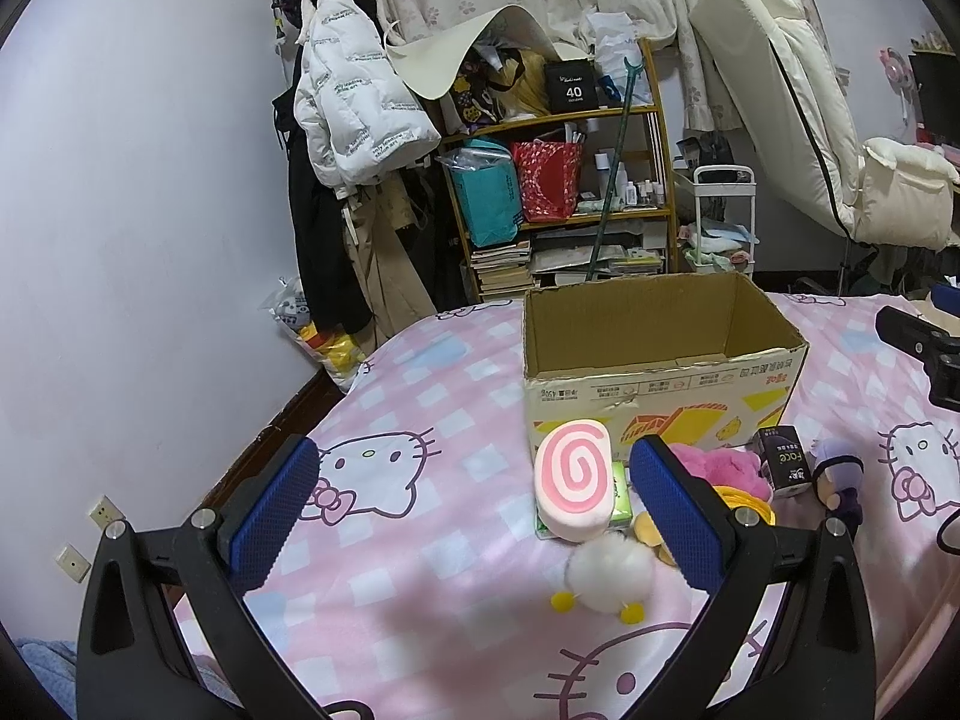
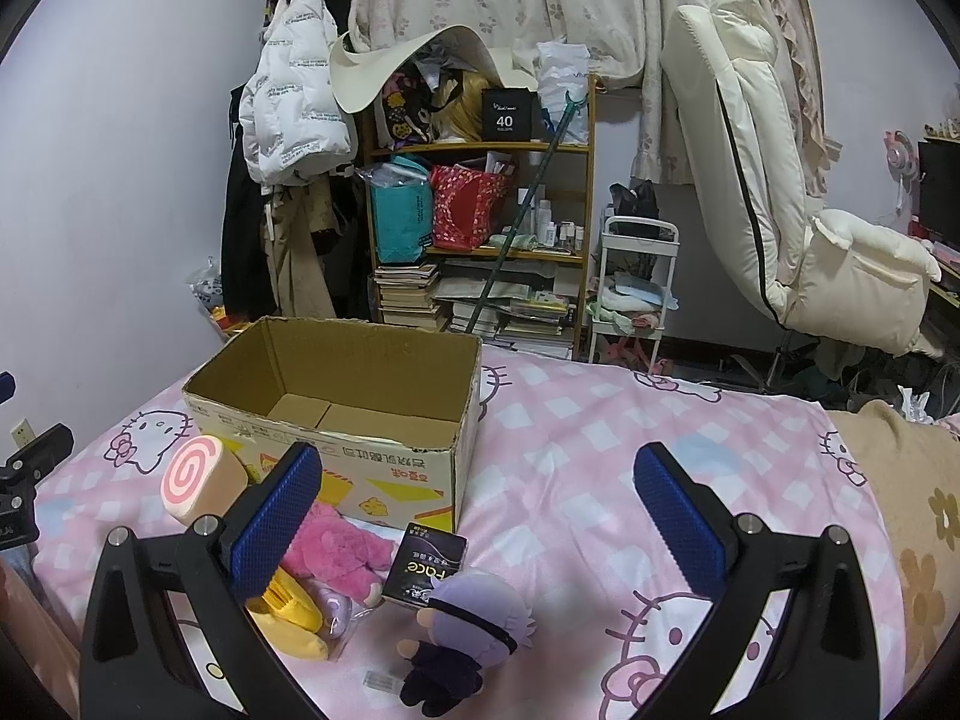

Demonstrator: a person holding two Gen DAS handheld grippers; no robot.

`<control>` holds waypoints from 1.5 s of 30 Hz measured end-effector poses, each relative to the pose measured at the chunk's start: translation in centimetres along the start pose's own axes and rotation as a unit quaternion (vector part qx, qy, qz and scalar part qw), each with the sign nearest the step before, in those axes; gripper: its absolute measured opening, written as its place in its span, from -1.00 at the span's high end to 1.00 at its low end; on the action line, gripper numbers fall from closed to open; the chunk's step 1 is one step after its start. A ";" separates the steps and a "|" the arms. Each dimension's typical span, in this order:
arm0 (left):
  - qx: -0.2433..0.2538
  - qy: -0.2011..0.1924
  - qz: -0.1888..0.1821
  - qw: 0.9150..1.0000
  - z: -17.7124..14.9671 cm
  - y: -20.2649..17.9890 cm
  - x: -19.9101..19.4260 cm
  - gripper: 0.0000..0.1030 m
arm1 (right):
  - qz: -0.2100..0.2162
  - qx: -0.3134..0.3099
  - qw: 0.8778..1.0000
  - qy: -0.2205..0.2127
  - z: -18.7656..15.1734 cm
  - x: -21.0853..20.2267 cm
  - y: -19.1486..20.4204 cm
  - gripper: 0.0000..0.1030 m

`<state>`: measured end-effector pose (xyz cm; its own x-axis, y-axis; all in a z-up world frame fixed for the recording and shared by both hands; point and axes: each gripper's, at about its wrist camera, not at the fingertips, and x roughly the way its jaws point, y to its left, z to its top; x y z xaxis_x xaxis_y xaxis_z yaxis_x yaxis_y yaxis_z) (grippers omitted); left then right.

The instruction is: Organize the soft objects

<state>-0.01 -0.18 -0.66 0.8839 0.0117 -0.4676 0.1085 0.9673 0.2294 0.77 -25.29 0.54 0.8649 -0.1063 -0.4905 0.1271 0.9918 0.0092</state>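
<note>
Two hand-held grippers hovered over a pink checked bedspread (image 2: 570, 420), both with blue pads spread wide and nothing between them. The left gripper (image 1: 474, 510) hung above a bare stretch of cover, with open room to its left as far as the bed's edge by the wall. Just ahead of its right pad lay a white fluffy toy with yellow feet (image 1: 606, 576), and beyond that a pink-swirl cushion (image 1: 573, 483) resting on a green packet (image 1: 621, 504). The right gripper (image 2: 477, 516) stood over a purple-haired doll (image 2: 462, 630), which lay touching a dark "Face" carton (image 2: 426, 564). By its left pad sat a pink plush (image 2: 336, 552) and a yellow plush (image 2: 288, 618), bunched close together. To the right of the doll the bedspread ran clear up to a beige flowered blanket (image 2: 912, 516). Behind the toys stood an open cardboard box (image 2: 336, 414), empty, its front wall close to the pink plush. Past the foot of the bed, a cluttered wooden shelf (image 2: 480, 204) and a cream recliner (image 2: 780, 192) lined the far wall.
</note>
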 end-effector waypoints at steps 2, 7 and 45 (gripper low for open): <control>0.000 0.001 0.000 1.000 0.0 0.0 0.0 -0.98 | 0.001 0.000 1.000 0.000 0.2 -0.2 -0.2 -1.00; -0.002 0.008 0.002 1.000 -0.1 0.2 0.1 -0.98 | 0.002 0.003 1.000 0.003 0.3 -0.2 -0.3 -1.00; 0.017 0.188 -0.072 0.979 -0.1 -2.8 12.6 -0.98 | 0.035 0.087 0.952 0.293 -4.5 10.9 -2.0 -0.99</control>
<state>10.82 -2.70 -7.25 0.6296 -0.0258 -0.7765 0.2405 0.9568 0.1632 7.73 -28.11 -8.72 0.4621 0.0669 -0.8843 0.2023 0.9629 0.1786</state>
